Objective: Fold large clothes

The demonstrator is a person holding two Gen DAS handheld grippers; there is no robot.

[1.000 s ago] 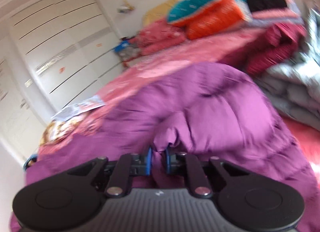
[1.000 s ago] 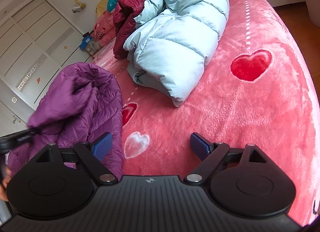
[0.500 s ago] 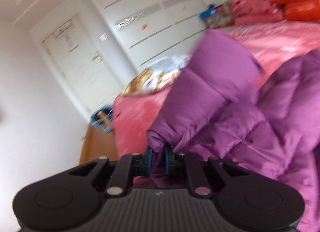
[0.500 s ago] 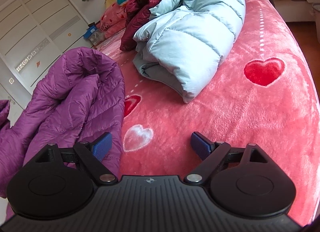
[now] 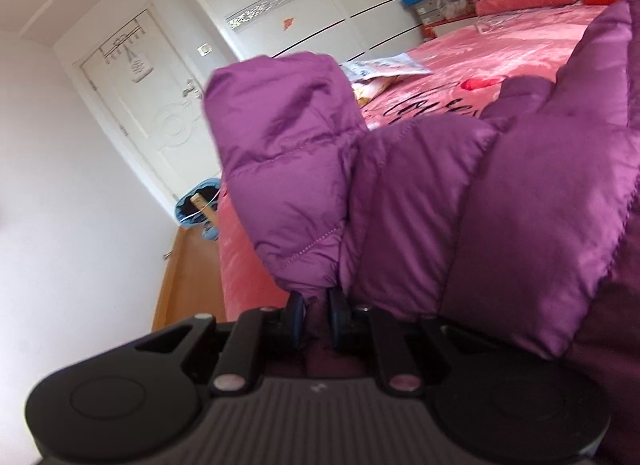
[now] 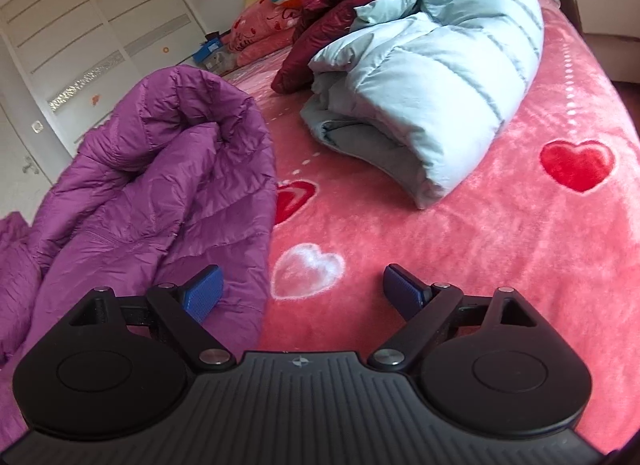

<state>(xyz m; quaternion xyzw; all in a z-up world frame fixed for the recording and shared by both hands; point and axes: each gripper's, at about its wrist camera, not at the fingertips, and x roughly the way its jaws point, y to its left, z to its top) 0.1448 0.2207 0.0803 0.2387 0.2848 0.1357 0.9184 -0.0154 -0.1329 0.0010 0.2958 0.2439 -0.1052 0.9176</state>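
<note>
Bare pink blanket (image 6: 460,249) lies open to the right of the purple jacket (image 6: 160,193), as far as the rolled pale-blue coat (image 6: 432,77) blocking the far side, with a maroon garment (image 6: 332,9) just left of that coat toward the pillows.

A purple quilted jacket (image 6: 160,185) lies on a pink blanket (image 6: 500,257) patterned with red and white hearts. Beside it are a pale blue padded coat (image 6: 440,77) and a dark red garment (image 6: 332,13). White wardrobe doors (image 5: 320,13) stand behind.
</note>
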